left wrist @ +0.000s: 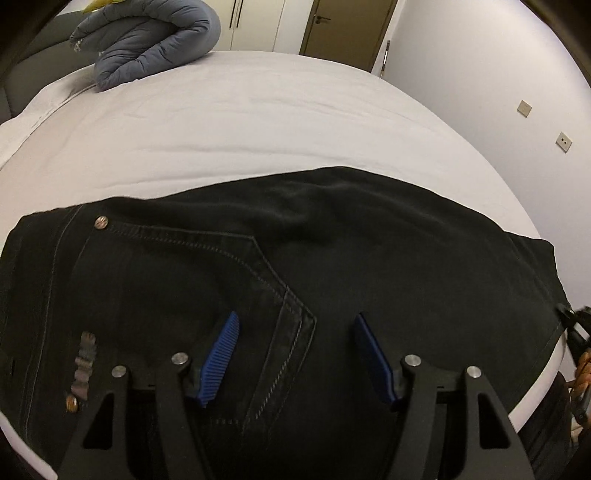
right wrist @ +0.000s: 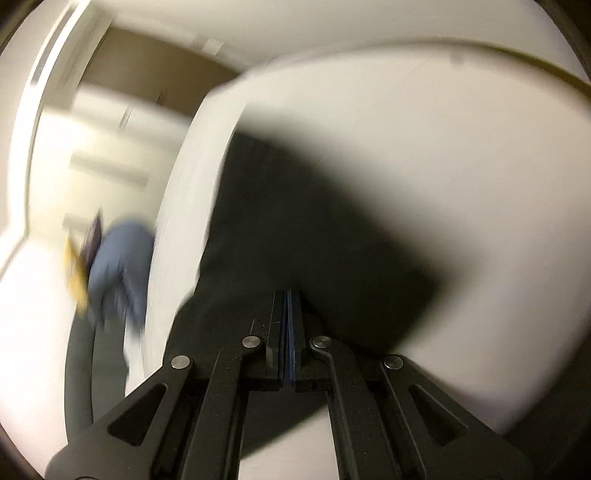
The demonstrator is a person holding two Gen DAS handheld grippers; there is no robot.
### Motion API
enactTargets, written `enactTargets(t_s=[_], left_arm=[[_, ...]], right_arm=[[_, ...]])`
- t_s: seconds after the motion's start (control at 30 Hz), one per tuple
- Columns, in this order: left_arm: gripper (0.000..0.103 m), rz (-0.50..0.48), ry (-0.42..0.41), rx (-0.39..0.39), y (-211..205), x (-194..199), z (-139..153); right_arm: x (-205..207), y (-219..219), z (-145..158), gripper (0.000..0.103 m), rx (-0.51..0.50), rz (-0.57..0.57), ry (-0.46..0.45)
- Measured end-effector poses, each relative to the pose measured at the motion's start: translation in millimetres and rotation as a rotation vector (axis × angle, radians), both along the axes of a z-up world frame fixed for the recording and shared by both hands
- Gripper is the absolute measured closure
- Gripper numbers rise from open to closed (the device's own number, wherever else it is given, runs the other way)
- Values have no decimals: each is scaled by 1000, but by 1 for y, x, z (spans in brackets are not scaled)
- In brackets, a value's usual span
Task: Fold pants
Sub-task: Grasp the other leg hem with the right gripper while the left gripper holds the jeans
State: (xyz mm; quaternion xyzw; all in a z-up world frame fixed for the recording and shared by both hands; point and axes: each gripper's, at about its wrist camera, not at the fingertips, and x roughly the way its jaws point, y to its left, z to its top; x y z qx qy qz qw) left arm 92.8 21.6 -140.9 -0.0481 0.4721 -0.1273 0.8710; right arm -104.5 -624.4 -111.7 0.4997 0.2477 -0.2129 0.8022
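pants (left wrist: 280,258): black, spread on the white bed (left wrist: 240,122), filling the lower half of the left view
left gripper (left wrist: 295,343): fingers apart, holding nothing, above the back pocket
right gripper (right wrist: 288,317): fingers pressed together at the pants edge; blur hides whether cloth is pinched
risk: a thin pinch could slip and the fold fall crooked

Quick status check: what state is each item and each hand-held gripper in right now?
Black pants: lying flat on the bed, back pocket facing up.
Left hand-held gripper: open, over the pocket, holding nothing.
Right hand-held gripper: jaws together; blurred view, grip on cloth unclear.
Grey jacket: bundled up at the far corner.
Door: closed.
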Motion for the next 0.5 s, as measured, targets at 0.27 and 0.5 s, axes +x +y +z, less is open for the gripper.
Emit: enactTargets(t_s=[0.27,0.5], left_arm=[[35,-45,-65,-92,-22,-40,24],[34,-90,-9,-169,-50,-29,18]], right_arm=[[-52,-1,28,23,31,-86,-134],[-6,-25,-13,35,235,-66,-140]])
